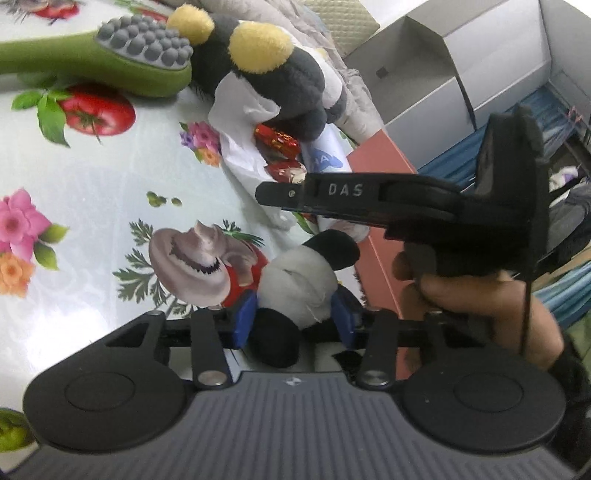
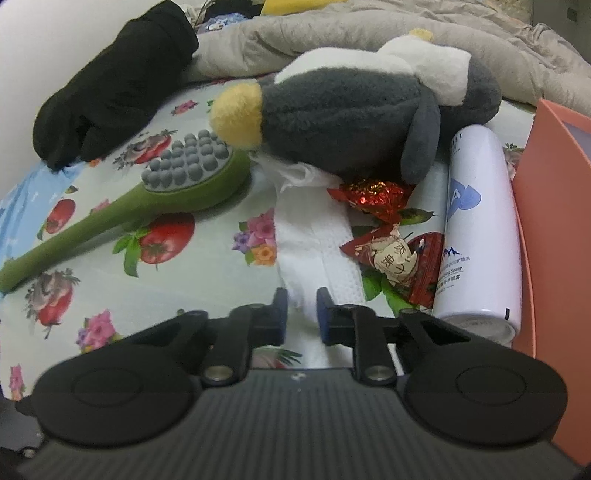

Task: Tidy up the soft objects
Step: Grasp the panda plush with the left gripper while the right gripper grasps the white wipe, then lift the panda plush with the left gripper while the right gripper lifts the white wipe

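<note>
My left gripper (image 1: 293,317) is shut on a small black-and-white plush toy (image 1: 299,284), its blue pads pressing both sides. A grey penguin plush (image 1: 280,85) with yellow feet lies farther back, and it fills the upper middle of the right wrist view (image 2: 354,118). My right gripper (image 2: 301,314) stands narrowly open around the near end of a white cloth (image 2: 314,243) on the flowered tablecloth (image 2: 207,280); whether it grips the cloth I cannot tell. The right tool (image 1: 406,206) crosses the left wrist view, held by a hand.
A green massage brush (image 2: 147,199), red snack packets (image 2: 391,254), a white spray can (image 2: 480,236) and a salmon box (image 2: 554,221) lie around. A black garment (image 2: 114,81) and a grey quilt (image 2: 406,33) lie behind. A grey open box (image 1: 443,74) stands beyond the table.
</note>
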Demonstrator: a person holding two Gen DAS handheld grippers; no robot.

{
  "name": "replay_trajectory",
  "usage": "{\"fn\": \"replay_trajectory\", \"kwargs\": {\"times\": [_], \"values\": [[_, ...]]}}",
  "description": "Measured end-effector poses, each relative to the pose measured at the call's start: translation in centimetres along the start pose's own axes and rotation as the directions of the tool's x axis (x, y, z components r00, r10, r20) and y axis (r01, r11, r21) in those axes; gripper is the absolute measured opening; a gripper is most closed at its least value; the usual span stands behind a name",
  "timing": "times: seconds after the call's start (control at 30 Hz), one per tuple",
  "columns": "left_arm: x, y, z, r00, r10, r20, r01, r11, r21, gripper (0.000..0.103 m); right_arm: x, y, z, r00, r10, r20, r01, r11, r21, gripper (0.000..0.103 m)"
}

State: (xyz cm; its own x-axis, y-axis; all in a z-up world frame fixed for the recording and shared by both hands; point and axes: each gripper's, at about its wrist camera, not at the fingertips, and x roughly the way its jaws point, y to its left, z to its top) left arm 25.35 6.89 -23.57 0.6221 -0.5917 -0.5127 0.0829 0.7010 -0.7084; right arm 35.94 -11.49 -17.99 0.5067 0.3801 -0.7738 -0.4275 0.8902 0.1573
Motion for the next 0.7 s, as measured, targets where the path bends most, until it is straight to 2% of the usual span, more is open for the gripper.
{"fn": "replay_trajectory", "kwargs": {"times": [0.17,0.4,0.7], "values": [[-0.3,-0.5,-0.2,1.0,0.019,0.009,-0.019,1.0,0.012,0.038,-0.2,0.1,-0.2,1.0,-0.007,-0.003,0.007,1.0,-0.025,0.006],[-1.4,-0.9,-0.7,0.998,0.064,0.028,-0.064,0.998,0.003,0.031,-1.8,0.6,-0.9,1.0,-0.02,0.023,0.021,0.999,-0.038,0.006],[-5.0,-0.4,-2.0,0.985,0.156,0.074,-0.151,0.986,-0.067,0.029,-4.6,1.4,-2.7,0.999,-0.029,0.043,0.031,0.999,-0.042,0.006]]}}
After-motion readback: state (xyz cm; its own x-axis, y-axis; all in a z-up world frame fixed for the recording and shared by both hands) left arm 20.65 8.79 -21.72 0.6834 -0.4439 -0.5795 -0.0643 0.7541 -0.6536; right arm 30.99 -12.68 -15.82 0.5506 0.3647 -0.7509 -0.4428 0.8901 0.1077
